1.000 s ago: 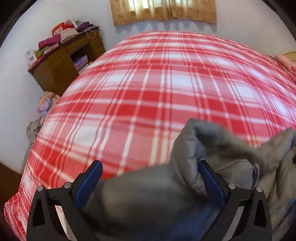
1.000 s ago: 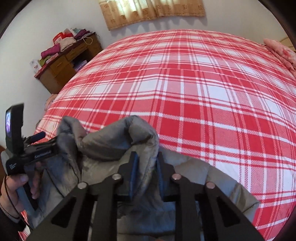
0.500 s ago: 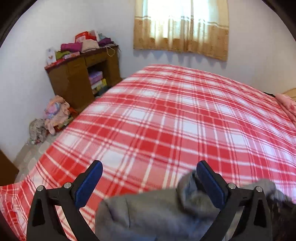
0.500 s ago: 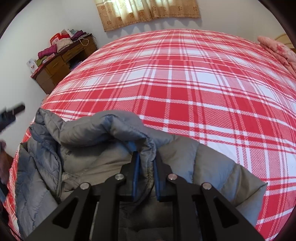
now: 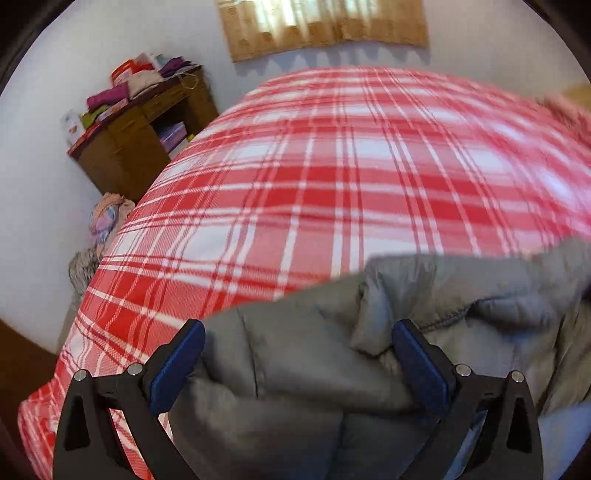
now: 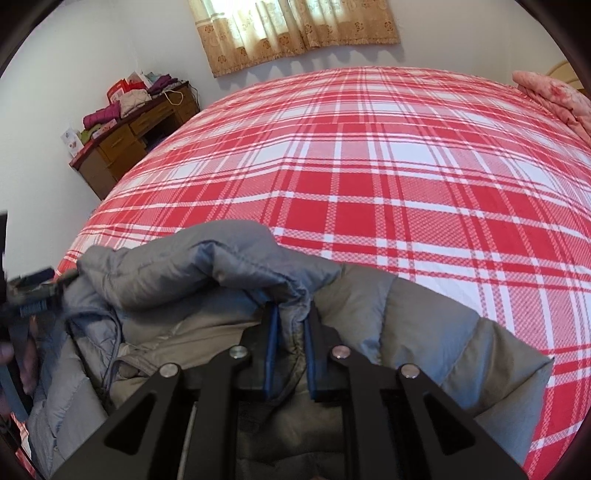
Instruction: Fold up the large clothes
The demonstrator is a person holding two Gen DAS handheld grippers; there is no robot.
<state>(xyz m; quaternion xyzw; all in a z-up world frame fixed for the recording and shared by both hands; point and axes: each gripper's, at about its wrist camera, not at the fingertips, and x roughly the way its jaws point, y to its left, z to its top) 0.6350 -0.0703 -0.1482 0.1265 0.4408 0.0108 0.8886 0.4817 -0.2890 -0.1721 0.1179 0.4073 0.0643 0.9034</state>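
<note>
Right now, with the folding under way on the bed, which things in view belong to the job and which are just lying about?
Part of the job:
- grey padded jacket
- right gripper, jaws shut on a fold of it
- left gripper, jaws wide, jacket bulging between them
- plaid bed cover, the work surface

Lying about:
- wooden desk with piled clothes
- pink bedding
- curtain

plaid bed cover (image 6: 369,177) | wooden desk (image 6: 125,144), clothes piled on top | curtain (image 6: 295,29) | pink bedding (image 6: 554,96)
</note>
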